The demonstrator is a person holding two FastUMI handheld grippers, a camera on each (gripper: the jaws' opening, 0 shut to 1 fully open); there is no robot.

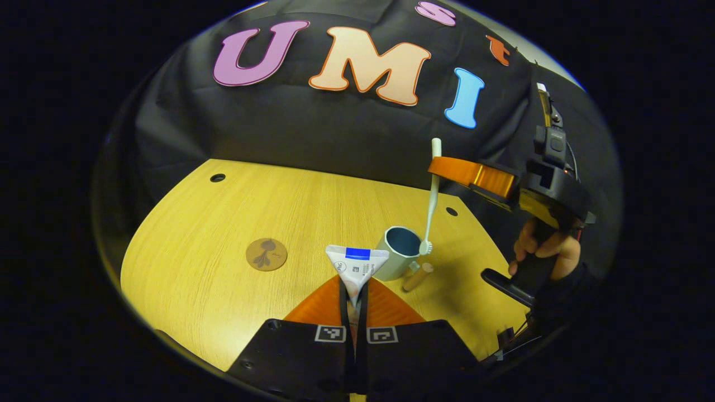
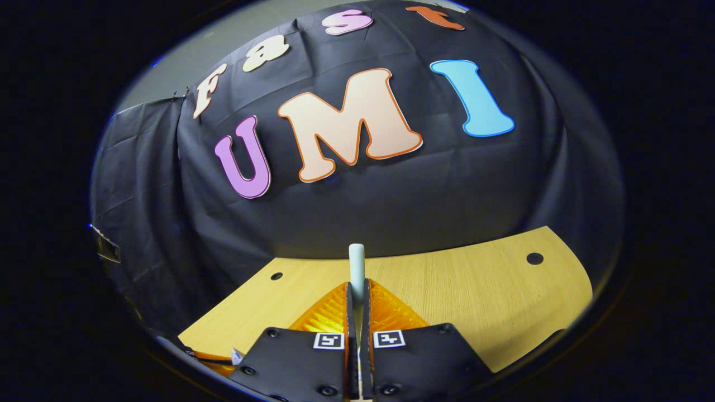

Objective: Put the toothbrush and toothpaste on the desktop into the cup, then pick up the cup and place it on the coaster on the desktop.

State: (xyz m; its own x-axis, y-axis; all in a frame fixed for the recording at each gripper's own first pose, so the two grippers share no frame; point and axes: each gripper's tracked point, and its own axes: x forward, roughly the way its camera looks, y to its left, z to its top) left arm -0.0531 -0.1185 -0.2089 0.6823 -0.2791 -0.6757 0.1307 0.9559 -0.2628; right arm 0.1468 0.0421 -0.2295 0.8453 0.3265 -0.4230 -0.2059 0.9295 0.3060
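Observation:
My left gripper [image 1: 353, 296] is shut on a white toothpaste tube [image 1: 357, 267] with a blue band, held flat end forward above the wooden table [image 1: 195, 234]. Just beyond it stands a pale cup [image 1: 397, 252] with a blue inside. To the right, a hand holds my right gripper [image 1: 438, 170], which is shut on a white toothbrush [image 1: 431, 206]. The toothbrush hangs upright with its bristle head down at the cup's right rim. In the right gripper view, the right gripper [image 2: 356, 293] clamps the toothbrush handle [image 2: 356, 259], whose end sticks out past the fingers. A round brown coaster [image 1: 266, 254] lies left of the cup.
A short tan peg-like piece [image 1: 418, 275] sits at the cup's right side; I cannot tell whether it is attached. The table has small dark holes [image 1: 217, 177] near its back edge. Black cloth closes off the back. A person's hand [image 1: 544, 251] grips the right gripper's handle.

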